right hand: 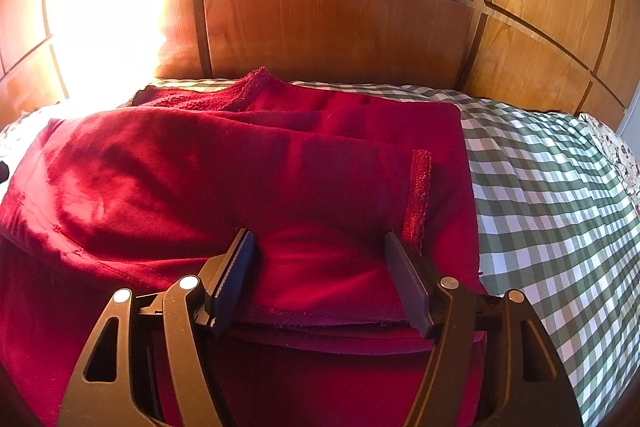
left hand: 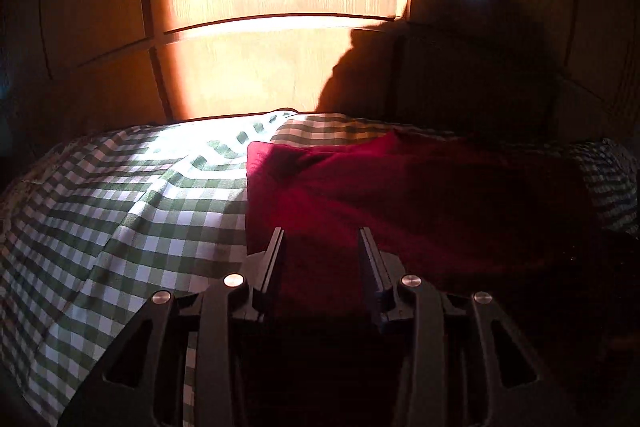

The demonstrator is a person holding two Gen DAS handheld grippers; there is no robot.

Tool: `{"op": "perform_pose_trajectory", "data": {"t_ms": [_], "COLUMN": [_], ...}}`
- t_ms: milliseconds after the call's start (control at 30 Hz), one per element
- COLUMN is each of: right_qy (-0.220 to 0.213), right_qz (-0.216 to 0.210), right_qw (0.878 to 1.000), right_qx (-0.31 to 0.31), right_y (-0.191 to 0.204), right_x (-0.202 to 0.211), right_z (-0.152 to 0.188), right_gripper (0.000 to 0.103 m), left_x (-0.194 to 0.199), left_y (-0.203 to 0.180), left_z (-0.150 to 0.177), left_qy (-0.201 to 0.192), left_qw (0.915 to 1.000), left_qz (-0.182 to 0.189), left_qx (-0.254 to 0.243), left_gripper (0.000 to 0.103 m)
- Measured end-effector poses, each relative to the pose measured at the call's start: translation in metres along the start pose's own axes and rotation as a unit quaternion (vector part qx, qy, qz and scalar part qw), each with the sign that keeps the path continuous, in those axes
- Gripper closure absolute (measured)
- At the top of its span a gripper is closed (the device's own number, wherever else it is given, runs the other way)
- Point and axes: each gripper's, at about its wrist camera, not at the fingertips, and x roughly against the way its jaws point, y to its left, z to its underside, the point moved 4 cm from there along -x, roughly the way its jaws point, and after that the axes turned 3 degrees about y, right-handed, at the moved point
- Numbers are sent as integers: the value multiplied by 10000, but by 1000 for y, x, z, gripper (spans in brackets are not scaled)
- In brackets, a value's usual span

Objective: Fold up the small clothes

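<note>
The red top lies partly folded on the checked cloth over the bed, a sleeve laid across it with its cuff to the right. Both tongs stand apart and grip nothing: right tongs over the near hem, left tongs over the top's left part. A shallow pinch could catch one layer only and undo the fold, or snag the cloth beneath. The wooden headboard close behind limits forward reach; deep shadow hides the left view's right side.
</note>
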Motion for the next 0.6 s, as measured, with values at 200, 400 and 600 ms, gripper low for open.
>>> {"op": "perform_pose_trajectory", "data": {"t_ms": [200,400,600], "right_qy": [-1,-2,3], "right_qz": [-13,-5,-43], "right_qw": [10000,10000,10000], "right_qx": [14,14,-19], "right_y": [-1,0,-1], "right_x": [0,0,-1], "right_z": [1,1,1], "right_gripper": [36,36,36], "left_x": [-3,-5,-20], "left_y": [-8,-9,-7], "left_z": [18,24,33], "left_qy": [139,245,499], "left_qw": [9998,9996,9986], "left_qz": [59,99,145], "left_qx": [-117,-54,18], "left_gripper": [67,67,66]}}
